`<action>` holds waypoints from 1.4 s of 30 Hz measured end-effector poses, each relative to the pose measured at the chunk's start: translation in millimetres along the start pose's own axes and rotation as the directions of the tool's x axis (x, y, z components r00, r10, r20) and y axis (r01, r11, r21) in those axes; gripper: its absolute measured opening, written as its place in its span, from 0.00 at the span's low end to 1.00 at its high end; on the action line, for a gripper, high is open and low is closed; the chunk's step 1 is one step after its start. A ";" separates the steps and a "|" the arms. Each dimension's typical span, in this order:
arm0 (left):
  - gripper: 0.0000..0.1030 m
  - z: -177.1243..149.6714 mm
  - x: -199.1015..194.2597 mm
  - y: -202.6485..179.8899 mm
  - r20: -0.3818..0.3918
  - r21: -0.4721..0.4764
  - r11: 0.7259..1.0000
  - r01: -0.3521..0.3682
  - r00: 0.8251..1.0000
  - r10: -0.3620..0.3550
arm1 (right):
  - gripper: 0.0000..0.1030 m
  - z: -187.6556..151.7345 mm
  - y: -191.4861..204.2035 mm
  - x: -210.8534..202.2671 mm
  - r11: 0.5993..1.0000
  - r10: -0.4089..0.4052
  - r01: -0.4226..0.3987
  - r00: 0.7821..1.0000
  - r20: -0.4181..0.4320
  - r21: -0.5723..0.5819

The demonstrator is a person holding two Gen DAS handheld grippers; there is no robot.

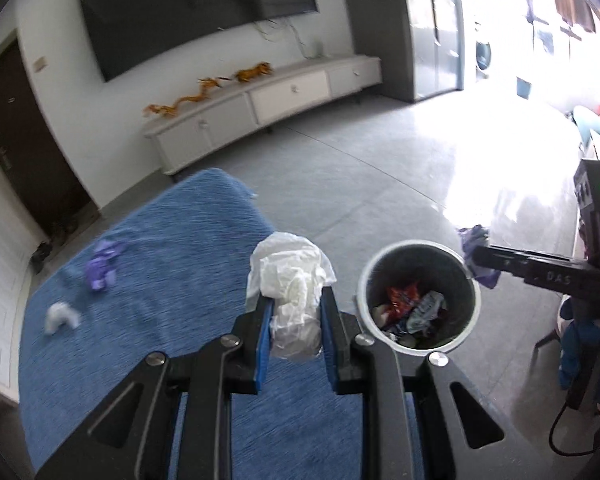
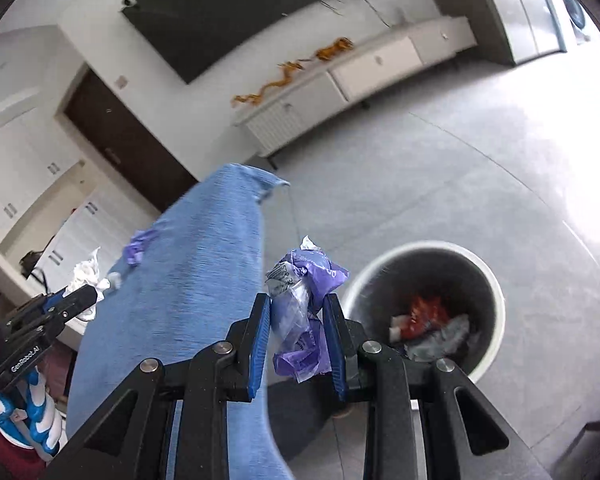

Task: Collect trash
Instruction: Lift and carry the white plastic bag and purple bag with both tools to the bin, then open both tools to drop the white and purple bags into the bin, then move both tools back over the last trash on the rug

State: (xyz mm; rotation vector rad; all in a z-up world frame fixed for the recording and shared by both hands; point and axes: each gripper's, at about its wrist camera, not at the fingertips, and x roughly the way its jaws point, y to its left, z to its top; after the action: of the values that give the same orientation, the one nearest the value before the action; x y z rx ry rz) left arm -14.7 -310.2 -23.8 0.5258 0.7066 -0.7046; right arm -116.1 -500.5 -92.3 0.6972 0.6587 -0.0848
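Observation:
My left gripper [image 1: 296, 300] is shut on a crumpled white plastic bag [image 1: 290, 280] above the right edge of the blue-covered table [image 1: 160, 248]. My right gripper [image 2: 298, 300] is shut on a crumpled purple plastic wrapper [image 2: 304, 304], held in the air just left of the bin in its own view. In the left wrist view the right gripper [image 1: 478, 256] hangs at the bin's far right rim with the purple wrapper [image 1: 474, 240]. The white round trash bin [image 1: 368, 276] stands on the floor beside the table and holds several wrappers. A purple wrapper [image 1: 102, 264] and a white wad [image 1: 60, 316] lie on the table.
A long white TV cabinet [image 1: 268, 100] with a wall TV [image 1: 196, 12] stands across the grey tiled floor. A dark door [image 1: 24, 140] is at the far left. Bright glare comes from the right. The left gripper [image 2: 76, 300] shows at the left in the right wrist view.

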 end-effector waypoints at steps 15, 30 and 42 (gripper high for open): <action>0.31 41.5 121.7 -73.7 -0.188 -0.045 0.957 0.286 0.939 -0.289 | 0.27 9.2 -65.5 52.5 0.987 -0.124 0.132 0.988 -0.097 0.087; 0.50 37.8 92.1 -50.2 -0.058 -0.103 0.961 0.258 0.963 -0.264 | 0.41 1.9 -74.6 36.9 0.966 -0.226 0.235 0.970 -0.093 0.107; 0.50 -7.9 -1.8 56.7 0.053 -0.226 0.974 -0.004 0.998 0.016 | 0.41 9.2 3.8 3.2 0.974 -0.224 0.224 0.975 -0.002 -0.039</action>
State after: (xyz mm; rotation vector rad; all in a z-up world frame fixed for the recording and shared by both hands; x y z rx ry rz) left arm 22.6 -267.4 -16.4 0.3003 0.7222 -0.6173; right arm -107.6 -502.9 -86.8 0.5841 0.7415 -0.2778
